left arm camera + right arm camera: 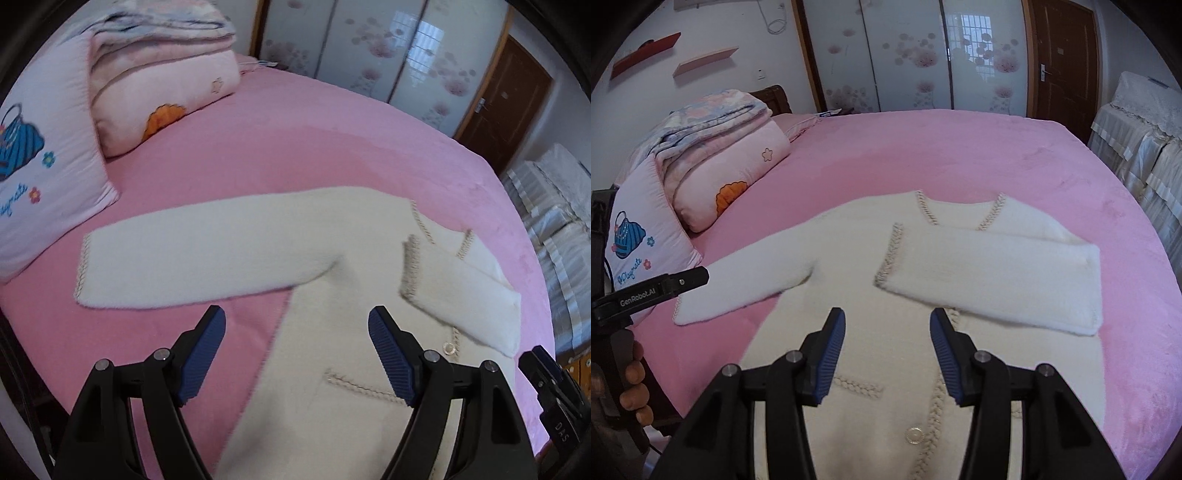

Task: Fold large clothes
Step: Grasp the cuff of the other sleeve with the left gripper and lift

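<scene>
A cream fuzzy cardigan (871,266) with braided beige trim lies face up on the pink bed (960,158). Its right sleeve (993,273) is folded across the chest. Its left sleeve (199,258) lies stretched out to the left. My left gripper (297,321) is open and empty, hovering above the cardigan's left side below the outstretched sleeve. My right gripper (888,321) is open and empty above the cardigan's front, near the button placket (916,435). The cardigan also shows in the left wrist view (332,369).
A pink pillow (642,236) and folded quilts (727,155) sit at the bed's left. A cloth-covered sofa (1145,147) stands along the right. Wardrobe doors (923,55) and a brown door (1067,62) are behind the bed. The left gripper's body (653,291) shows at the left edge.
</scene>
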`<control>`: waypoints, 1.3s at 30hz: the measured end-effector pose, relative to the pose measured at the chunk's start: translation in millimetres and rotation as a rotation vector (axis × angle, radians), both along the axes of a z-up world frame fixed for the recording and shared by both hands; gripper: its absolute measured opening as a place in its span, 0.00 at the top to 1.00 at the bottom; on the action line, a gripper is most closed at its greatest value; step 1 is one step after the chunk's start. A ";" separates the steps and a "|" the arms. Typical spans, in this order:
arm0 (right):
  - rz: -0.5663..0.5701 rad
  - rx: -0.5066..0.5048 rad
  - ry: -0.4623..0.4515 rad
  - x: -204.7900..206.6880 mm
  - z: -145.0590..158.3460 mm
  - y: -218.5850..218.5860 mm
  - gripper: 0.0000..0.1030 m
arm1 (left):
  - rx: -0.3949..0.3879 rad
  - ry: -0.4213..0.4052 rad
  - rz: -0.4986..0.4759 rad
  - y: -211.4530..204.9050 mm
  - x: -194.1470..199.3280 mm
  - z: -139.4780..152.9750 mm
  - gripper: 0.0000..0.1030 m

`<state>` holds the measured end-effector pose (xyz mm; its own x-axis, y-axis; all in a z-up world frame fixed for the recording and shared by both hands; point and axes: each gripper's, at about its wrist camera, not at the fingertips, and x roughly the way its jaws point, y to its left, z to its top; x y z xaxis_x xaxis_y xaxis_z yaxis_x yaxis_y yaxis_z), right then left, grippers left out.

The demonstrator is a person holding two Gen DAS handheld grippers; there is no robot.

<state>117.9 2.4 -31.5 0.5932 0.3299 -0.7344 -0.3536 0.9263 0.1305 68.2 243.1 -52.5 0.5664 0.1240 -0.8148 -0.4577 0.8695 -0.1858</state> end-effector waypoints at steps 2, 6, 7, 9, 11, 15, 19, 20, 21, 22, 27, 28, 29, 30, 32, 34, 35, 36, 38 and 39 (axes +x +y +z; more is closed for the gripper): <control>0.018 -0.007 -0.010 -1.0 -3.6 19.3 0.54 | -0.039 0.016 0.057 26.2 -6.6 -14.4 0.24; 0.070 -0.029 -0.006 -3.9 -14.8 57.9 0.54 | -0.104 0.056 0.154 75.7 -13.0 -50.7 0.24; 0.083 -0.042 -0.001 -3.0 -18.8 66.8 0.54 | -0.138 0.071 0.179 91.0 -14.7 -61.9 0.24; 0.112 -0.068 0.007 -2.0 -26.1 83.3 0.54 | -0.187 0.103 0.232 117.1 -18.6 -83.2 0.24; 0.134 -0.080 0.014 -0.1 -31.9 94.6 0.54 | -0.225 0.133 0.286 141.5 -22.9 -102.8 0.24; 0.166 -0.091 0.034 6.1 -44.0 115.7 0.54 | -0.358 0.122 0.394 181.3 -34.7 -135.6 0.24; 0.184 -0.117 0.049 13.8 -55.9 134.3 0.54 | -0.460 0.103 0.489 204.5 -40.1 -160.7 0.24; 0.186 -0.125 0.053 16.1 -59.4 139.2 0.54 | -0.473 0.103 0.504 208.1 -39.6 -166.1 0.24; 0.187 -0.130 0.056 18.0 -62.5 143.1 0.54 | -0.489 0.097 0.518 211.4 -39.4 -171.0 0.24; 0.186 -0.133 0.061 20.2 -65.3 146.3 0.54 | -0.505 0.084 0.534 213.8 -39.4 -174.5 0.24; 0.189 -0.134 0.092 25.7 -78.2 154.0 0.54 | -0.493 0.030 0.567 219.1 -32.2 -179.4 0.24; 0.191 -0.136 0.098 25.8 -81.0 154.2 0.54 | -0.478 0.024 0.571 219.3 -29.3 -179.2 0.24; 0.192 -0.139 0.103 25.5 -83.4 154.8 0.54 | -0.459 0.022 0.577 218.5 -26.6 -177.4 0.24; 0.194 -0.142 0.109 25.1 -85.9 153.5 0.54 | -0.431 0.026 0.585 218.8 -23.7 -174.8 0.36; 0.189 -0.153 0.114 24.7 -90.1 149.5 0.54 | -0.349 0.041 0.598 218.7 -19.4 -167.6 0.72; 0.176 -0.160 0.116 24.2 -93.5 140.3 0.54 | -0.286 0.065 0.581 217.8 -11.7 -160.6 0.88; 0.167 -0.161 0.117 23.6 -94.6 135.1 0.54 | -0.267 0.063 0.570 214.8 -8.1 -156.0 0.90; 0.155 -0.158 0.119 23.0 -95.9 127.6 0.54 | -0.245 0.056 0.559 213.8 -6.4 -150.2 0.90; 0.137 -0.149 0.128 22.4 -98.6 113.3 0.54 | -0.158 0.033 0.519 197.6 4.9 -129.8 0.91; 0.125 -0.146 0.133 21.3 -100.3 105.1 0.54 | -0.119 0.007 0.488 186.4 12.1 -117.4 0.91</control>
<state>139.2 107.5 -131.9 0.4490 0.2788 -0.8489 -0.4551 0.8890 0.0513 80.3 429.5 -169.9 0.4602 0.2787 -0.8430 -0.8072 0.5266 -0.2666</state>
